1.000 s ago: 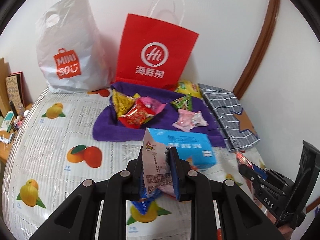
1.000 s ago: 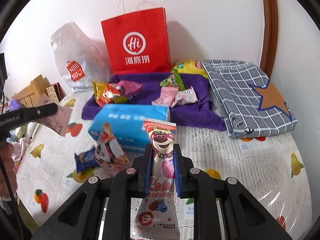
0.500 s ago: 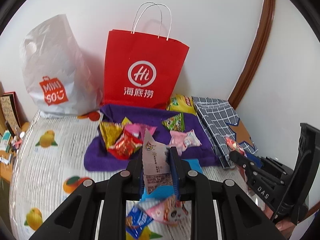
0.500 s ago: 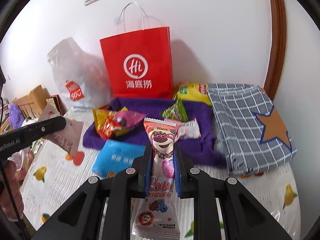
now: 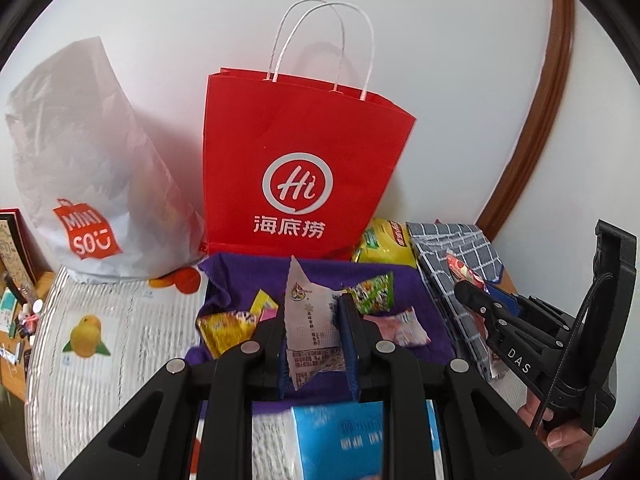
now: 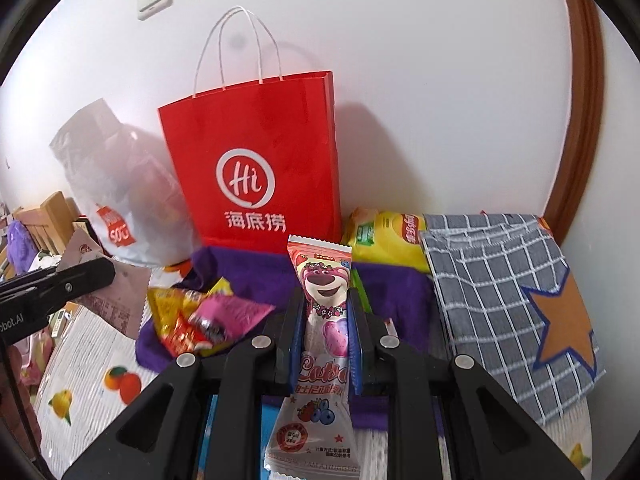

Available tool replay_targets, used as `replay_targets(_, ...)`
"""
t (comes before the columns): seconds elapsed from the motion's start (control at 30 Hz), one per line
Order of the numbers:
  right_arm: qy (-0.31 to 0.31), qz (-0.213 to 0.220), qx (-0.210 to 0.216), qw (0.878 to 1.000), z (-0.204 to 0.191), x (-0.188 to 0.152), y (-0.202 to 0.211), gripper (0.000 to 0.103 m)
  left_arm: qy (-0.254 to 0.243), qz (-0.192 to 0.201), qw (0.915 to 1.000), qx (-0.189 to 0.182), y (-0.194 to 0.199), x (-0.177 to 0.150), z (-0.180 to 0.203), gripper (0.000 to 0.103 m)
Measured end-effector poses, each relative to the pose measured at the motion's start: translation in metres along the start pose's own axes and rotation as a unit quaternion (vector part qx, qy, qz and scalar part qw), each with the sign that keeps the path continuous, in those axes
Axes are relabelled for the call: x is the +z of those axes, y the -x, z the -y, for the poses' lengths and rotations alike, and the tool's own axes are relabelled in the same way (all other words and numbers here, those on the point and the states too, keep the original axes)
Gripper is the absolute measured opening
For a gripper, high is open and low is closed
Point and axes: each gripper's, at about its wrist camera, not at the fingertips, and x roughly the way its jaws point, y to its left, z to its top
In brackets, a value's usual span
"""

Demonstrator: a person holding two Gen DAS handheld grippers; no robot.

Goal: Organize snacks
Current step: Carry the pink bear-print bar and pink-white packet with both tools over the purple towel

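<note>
My left gripper (image 5: 314,322) is shut on a pale pink snack packet (image 5: 310,316) and holds it in the air in front of the red Hi paper bag (image 5: 300,168). My right gripper (image 6: 326,320) is shut on a pink Lotso bear snack packet (image 6: 324,320), also raised before the red bag (image 6: 256,168). Loose snacks (image 6: 200,320) lie on a purple cloth (image 6: 248,276) below. The right gripper shows at the right of the left wrist view (image 5: 492,316); the left gripper shows at the left of the right wrist view (image 6: 60,284).
A white Miniso plastic bag (image 5: 88,200) stands left of the red bag. A yellow packet (image 6: 384,240) and a folded grey checked cloth with a star (image 6: 512,296) lie to the right. A blue tissue pack (image 5: 340,436) sits under the grippers. Wall behind; fruit-print tablecloth (image 5: 104,344).
Both grippers have risen and moved forward toward the red bag, each still holding its packet. The tissue pack and loose snacks have dropped lower in both views.
</note>
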Motion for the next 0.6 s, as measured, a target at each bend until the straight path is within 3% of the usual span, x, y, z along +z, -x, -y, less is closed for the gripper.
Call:
replay_targets(0.27,-0.004,-0.01,0.003,1.0,0.006,0.019,-0.045,0.02,-0.001,-0.018,0.9998,-0.008,-0.046,0.017,0.001,0.021)
replay_targets(0.6,0.007,-0.053,-0.002,0.999,0.012,0.005,-0.093,0.02,0.002,-0.058,0.9983,0.001,-0.097,0.008,-0.014,0.021)
